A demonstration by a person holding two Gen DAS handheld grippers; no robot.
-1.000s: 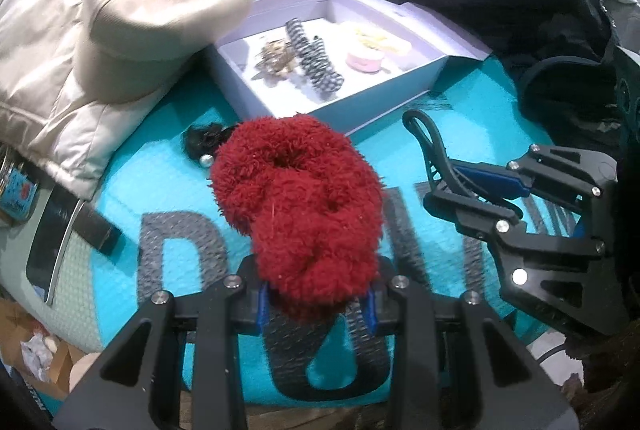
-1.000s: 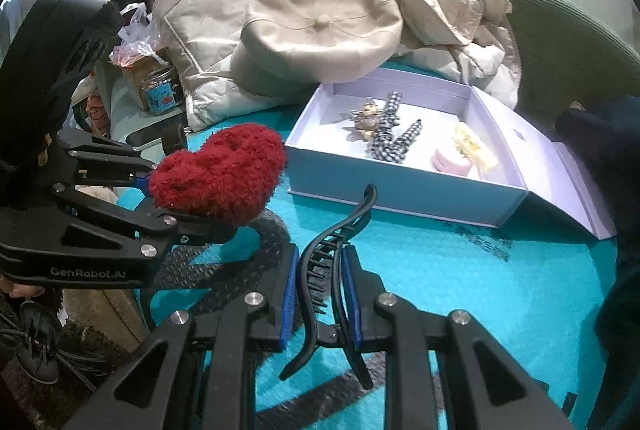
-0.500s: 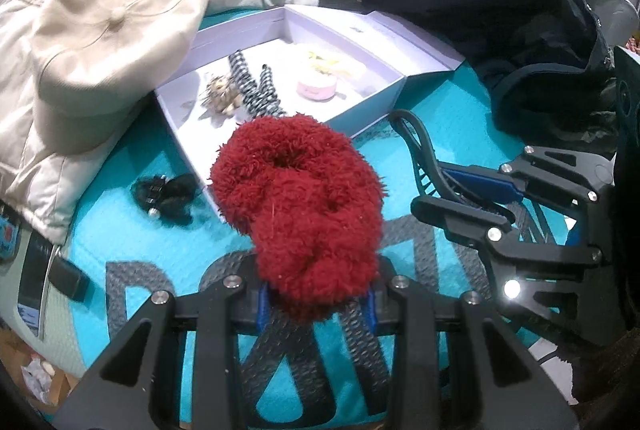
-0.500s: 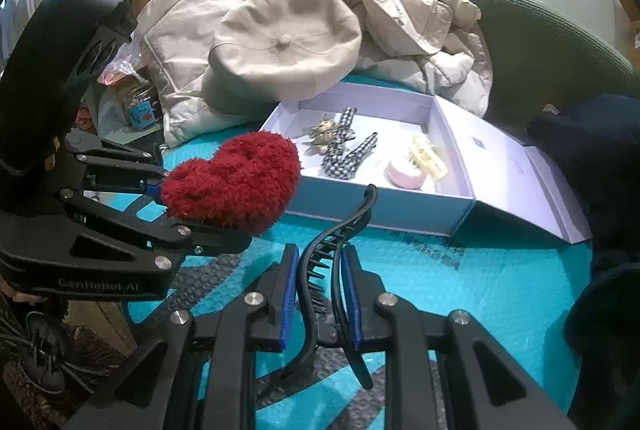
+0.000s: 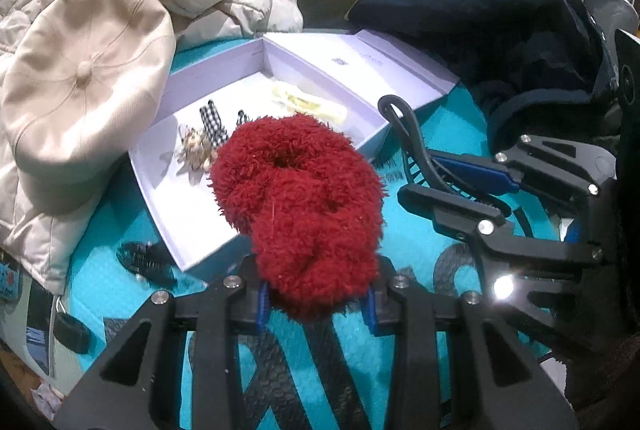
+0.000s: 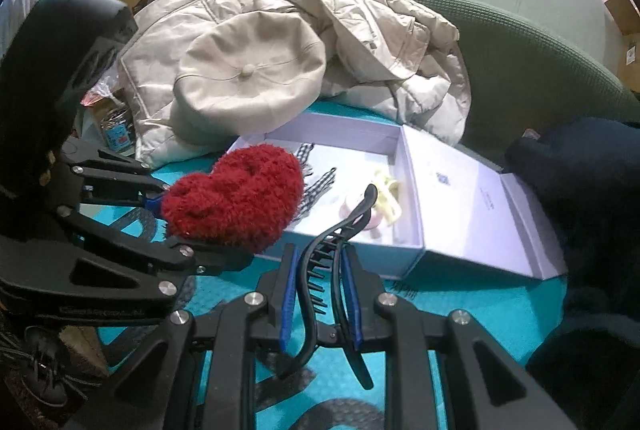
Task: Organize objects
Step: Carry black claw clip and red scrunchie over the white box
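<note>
A: Left side?
B: Your left gripper pinches the red scrunchie, raised over the white box's near corner.
A: Right?
B: Your right gripper clamps the black claw clip, just short of the box's front wall.

Red fluffy scrunchie: clamped in left gripper. Black claw clip: upright, pinched in right gripper.

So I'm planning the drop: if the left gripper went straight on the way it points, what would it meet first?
Likely the white box: the left gripper, shut on the red scrunchie, points at its near wall, though height is unclear.
</note>
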